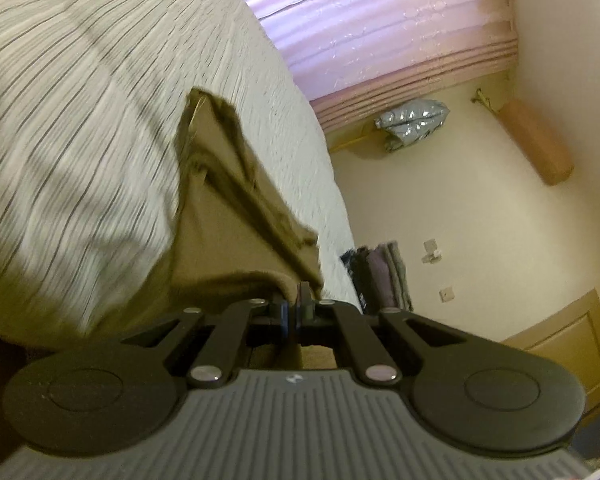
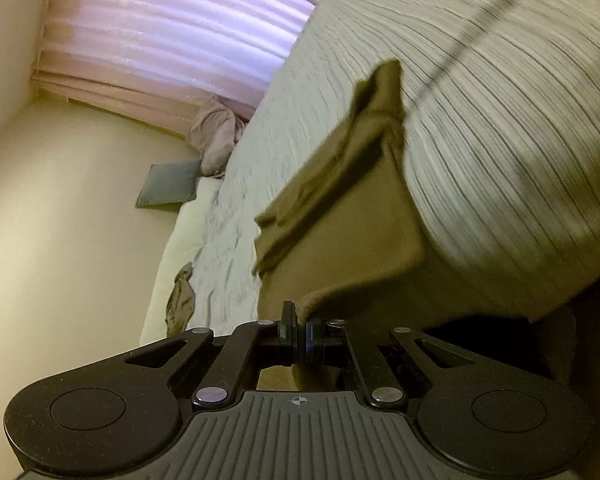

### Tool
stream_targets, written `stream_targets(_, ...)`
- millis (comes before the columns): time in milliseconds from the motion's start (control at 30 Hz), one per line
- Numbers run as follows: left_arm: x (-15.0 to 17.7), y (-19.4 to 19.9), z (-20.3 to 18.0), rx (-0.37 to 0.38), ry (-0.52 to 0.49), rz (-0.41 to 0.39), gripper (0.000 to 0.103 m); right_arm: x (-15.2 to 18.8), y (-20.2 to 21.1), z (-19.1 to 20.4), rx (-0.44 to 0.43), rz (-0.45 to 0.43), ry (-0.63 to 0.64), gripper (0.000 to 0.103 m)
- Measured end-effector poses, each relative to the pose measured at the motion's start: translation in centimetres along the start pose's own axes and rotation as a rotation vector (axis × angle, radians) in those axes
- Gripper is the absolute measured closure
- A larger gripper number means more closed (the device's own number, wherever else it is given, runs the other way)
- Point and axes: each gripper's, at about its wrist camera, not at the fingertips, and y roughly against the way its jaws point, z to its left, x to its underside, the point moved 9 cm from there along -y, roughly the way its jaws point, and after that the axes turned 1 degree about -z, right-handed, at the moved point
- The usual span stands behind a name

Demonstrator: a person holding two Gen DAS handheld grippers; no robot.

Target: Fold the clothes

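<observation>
Over bed (image 1: 291, 128), both grippers (image 1: 295, 312) (image 2: 300, 330) pinching striped garment (image 1: 79, 140); dark clothes pile (image 1: 380, 276) bedside.

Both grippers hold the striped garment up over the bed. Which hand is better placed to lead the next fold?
Neither clearly. The left gripper and right gripper each pinch an edge of the striped garment, brown inside showing, over the bed. Probably both must move together.

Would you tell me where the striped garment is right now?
The striped garment is lifted over the bed, its olive lining edge pinched in both the left gripper and the right gripper, filling each wrist view's inner side.
</observation>
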Motion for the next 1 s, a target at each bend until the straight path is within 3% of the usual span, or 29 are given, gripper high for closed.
stream_targets(200,-9.5,-9.1,2.1,-0.01,0.116,-0.016,0.101,-8.8,-5.3,0.1,-0.042,-0.035,-0.095,0.1)
stream_targets(267,-12.2,-12.5,4.2,-0.044,0.194,-0.031,0.101,-12.0,-7.9,-2.0,-0.017,-0.07,-0.248,0.1)
stream_targets(333,-14.3,-15.0,6.3,-0.111,0.238,-0.059,0.101,-14.3,-10.5,-5.2,0.064,-0.095,-0.387,0.1)
stream_targets(400,-15.6,-16.0,7.5,-0.167,0.22,-0.081,0.101,-15.6,-11.9,-7.4,0.16,-0.127,-0.421,0.084)
stream_targets(433,-15.9,-16.0,7.9,-0.174,0.213,-0.088,0.098,-15.8,-12.0,-7.7,0.164,-0.142,-0.41,0.078)
stream_targets(500,-16.4,-15.4,8.3,-0.183,0.19,-0.098,0.095,-16.1,-11.8,-7.8,0.131,-0.17,-0.37,0.049)
stream_targets(600,-16.0,-14.2,7.7,-0.231,0.038,-0.087,0.095,-16.6,-10.0,-7.4,0.097,-0.24,-0.278,0.041)
stream_targets(733,-14.0,-13.4,5.6,-0.284,-0.265,-0.025,0.095,-15.8,-7.2,-6.1,0.18,-0.253,0.041,0.041)
stream_targets(867,-12.4,-14.8,4.4,-0.339,-0.513,0.05,0.094,-14.2,-5.8,-6.8,0.388,-0.208,0.335,0.042)
stream_targets(900,-12.2,-15.2,4.1,-0.346,-0.566,0.064,0.094,-13.8,-5.9,-7.0,0.443,-0.187,0.418,0.047)
stream_targets(1000,-11.6,-16.7,3.4,-0.364,-0.71,0.088,0.092,-12.0,-7.2,-6.7,0.552,-0.107,0.677,0.049)
